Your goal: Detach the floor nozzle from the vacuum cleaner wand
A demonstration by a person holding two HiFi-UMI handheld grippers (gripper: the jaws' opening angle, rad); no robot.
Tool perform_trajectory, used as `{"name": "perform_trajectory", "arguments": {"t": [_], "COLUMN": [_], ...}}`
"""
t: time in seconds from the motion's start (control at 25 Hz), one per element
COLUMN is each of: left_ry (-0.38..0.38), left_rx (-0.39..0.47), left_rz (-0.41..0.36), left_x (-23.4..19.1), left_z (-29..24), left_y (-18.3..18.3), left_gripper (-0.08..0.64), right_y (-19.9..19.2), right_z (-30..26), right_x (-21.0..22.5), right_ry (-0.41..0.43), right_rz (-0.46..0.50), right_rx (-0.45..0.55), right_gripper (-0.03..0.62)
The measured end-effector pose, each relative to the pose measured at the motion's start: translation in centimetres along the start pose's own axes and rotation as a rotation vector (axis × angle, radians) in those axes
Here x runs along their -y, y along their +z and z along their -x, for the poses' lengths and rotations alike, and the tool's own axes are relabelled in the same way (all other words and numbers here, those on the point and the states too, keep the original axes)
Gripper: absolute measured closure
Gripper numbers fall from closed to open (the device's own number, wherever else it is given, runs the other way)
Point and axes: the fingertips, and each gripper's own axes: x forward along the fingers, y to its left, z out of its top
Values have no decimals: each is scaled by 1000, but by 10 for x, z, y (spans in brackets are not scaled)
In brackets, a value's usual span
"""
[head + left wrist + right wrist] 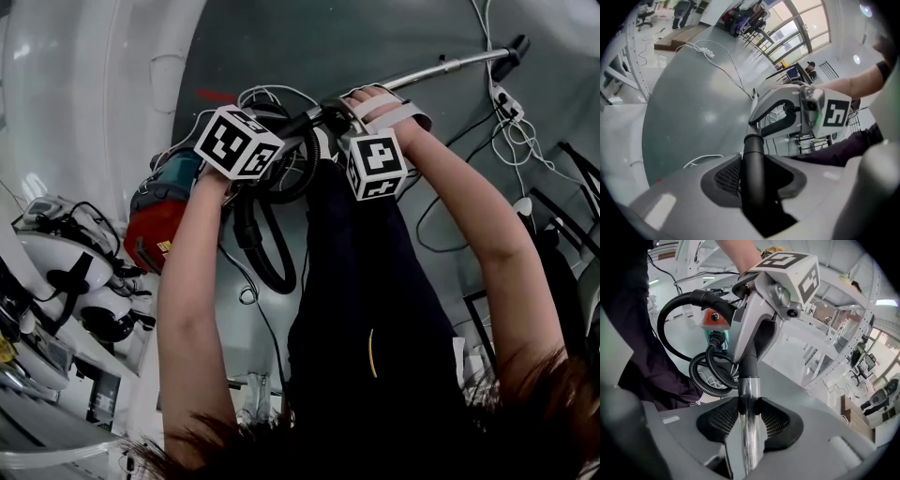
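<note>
The right gripper's jaws are closed on the wand; this shiny metal tube runs straight down the groove between the two pads and is pressed from both sides. Just past the jaw tips the wand enters a black sleeve, the lower end of the handle. The left gripper's jaws are clamped on that sleeve, which fills the gap between its pads. The two grippers sit one behind the other along the wand, just beside each other.

In the head view the wand runs from the right gripper up and away to a black end piece, well apart from both sets of jaws; it is too small to tell whether this is the floor nozzle itself or only its neck.

At the handle end of the wand a ribbed black hose loops down to the red and teal vacuum body; the body lies on the grey floor on the left gripper's side of the wand. White cables trail over the floor near the wand's far end. The person's dark trousers show below the wand's handle end in the head view.
</note>
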Motion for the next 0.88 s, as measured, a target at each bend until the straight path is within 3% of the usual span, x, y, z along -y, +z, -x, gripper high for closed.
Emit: {"name": "perform_trajectory", "arguments": {"t": [0.52, 0.72, 0.88], "left_ry": [93, 109, 126], "left_rx": [-2, -9, -15], "left_rz": [-91, -116, -132], "left_x": [18, 24, 28], "left_z": [5, 6, 6], "left_y": [2, 4, 3], "left_gripper": [411, 411, 411], "right_y": [5, 6, 7], "right_z": [5, 6, 7], "right_x": [-8, -14, -17], "right_ry": [268, 312, 335], "right_rz": [-22, 48, 33], "right_rx": [80, 62, 67], "right_gripper": [416, 414, 419]}}
